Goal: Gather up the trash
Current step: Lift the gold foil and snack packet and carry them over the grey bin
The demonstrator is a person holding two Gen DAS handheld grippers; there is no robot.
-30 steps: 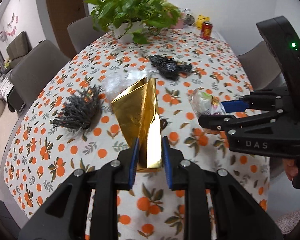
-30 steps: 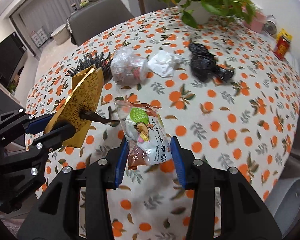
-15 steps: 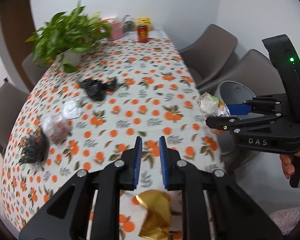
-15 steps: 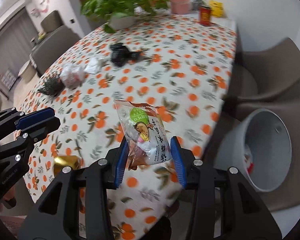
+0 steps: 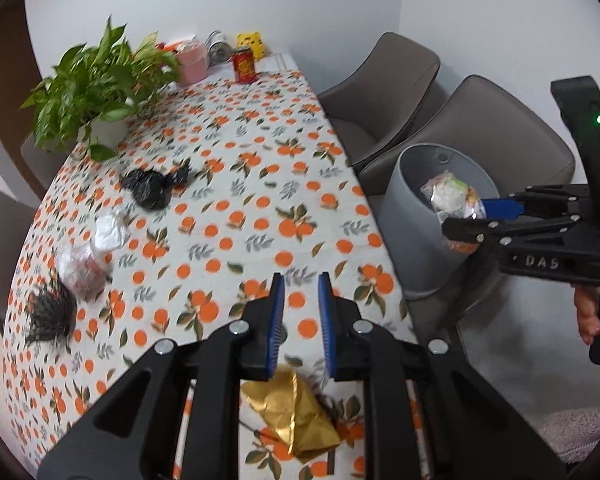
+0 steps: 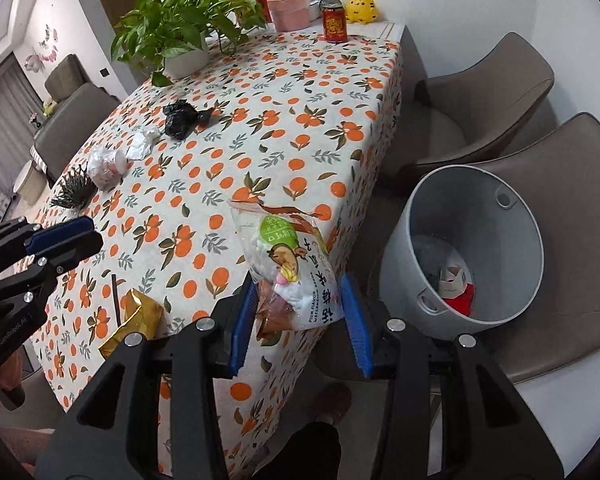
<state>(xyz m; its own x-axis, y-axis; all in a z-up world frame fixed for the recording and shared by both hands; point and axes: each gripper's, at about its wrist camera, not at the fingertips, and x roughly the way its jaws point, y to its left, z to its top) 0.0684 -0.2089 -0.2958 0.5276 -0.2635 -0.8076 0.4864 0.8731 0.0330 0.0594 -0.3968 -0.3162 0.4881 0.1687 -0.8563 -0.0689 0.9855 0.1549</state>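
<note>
The right gripper [image 6: 300,320] is clamping a clear snack packet [image 6: 288,264] between its blue pads, the packet standing up out of the narrowly parted jaws, printed with a green label and a cartoon figure. In the left wrist view the same gripper [image 5: 466,220] is holding the packet [image 5: 452,196] over the mouth of a grey waste bin [image 5: 408,248], which is standing on the floor just beside the table's edge, in front of a brown chair [image 5: 496,128]. Some red and white rubbish is lying in the bottom of the bin [image 6: 512,216].

The left gripper [image 5: 301,324] is hovering above the orange-patterned tablecloth [image 5: 260,200] with nothing between its pads; its jaws, now nearly together, have just been closing. A crumpled gold foil wrapper [image 5: 296,416] is lying on the cloth below it, near the table's edge.

Farther along the table a black plastic bag [image 5: 152,186], a white crumpled tissue [image 5: 110,232], a clear wrapped bundle [image 5: 82,272] and a dark spiky object [image 5: 50,314] are lying in a loose line. A potted plant [image 6: 184,28] and a red can [image 6: 335,24] are standing at the far end
</note>
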